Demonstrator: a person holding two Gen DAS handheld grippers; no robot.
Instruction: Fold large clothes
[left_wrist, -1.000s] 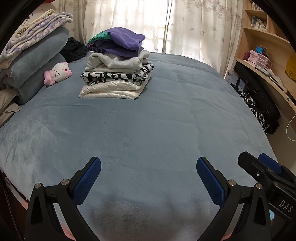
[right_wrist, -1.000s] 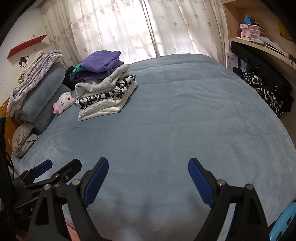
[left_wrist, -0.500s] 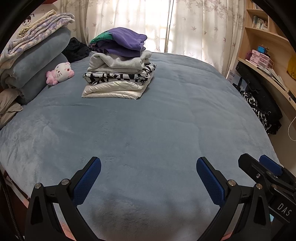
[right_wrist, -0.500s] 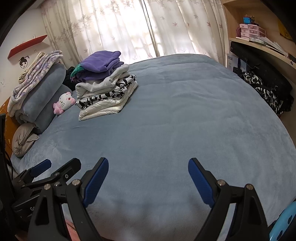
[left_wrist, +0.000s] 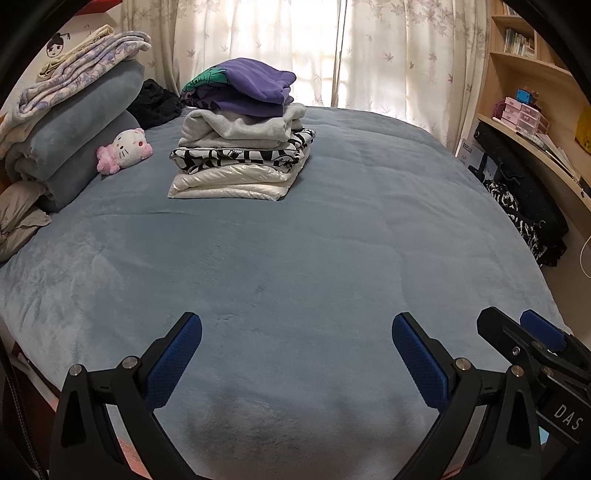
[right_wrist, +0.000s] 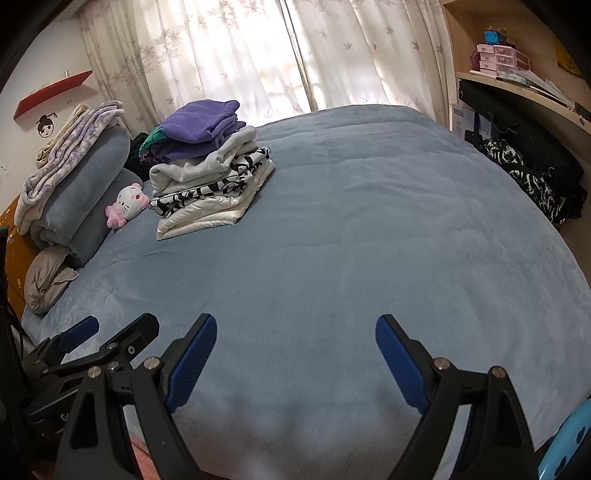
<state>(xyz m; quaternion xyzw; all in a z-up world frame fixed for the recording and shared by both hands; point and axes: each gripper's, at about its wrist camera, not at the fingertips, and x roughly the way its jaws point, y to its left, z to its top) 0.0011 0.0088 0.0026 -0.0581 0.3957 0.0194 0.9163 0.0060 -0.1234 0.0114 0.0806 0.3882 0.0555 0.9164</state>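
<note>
On bed (left_wrist: 295, 258), far left: folded stack (left_wrist: 240, 136) beside pillows (left_wrist: 74, 129). Left gripper (left_wrist: 296, 354) gaped wide, empty, above bare blanket; right gripper (right_wrist: 296, 356) likewise. Likely between garments. Next move probably called for fetching unfolded clothes, maybe dark pile (right_wrist: 532, 173) at right edge.

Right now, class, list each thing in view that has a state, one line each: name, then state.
Left gripper: open, empty.
Right gripper: open, empty.
Pile of clothes: folded, stacked on the bed.
Bed: covered by a smooth blue blanket.
Curtains: drawn shut.
Plush toy: lying against the rolled bedding.
</note>
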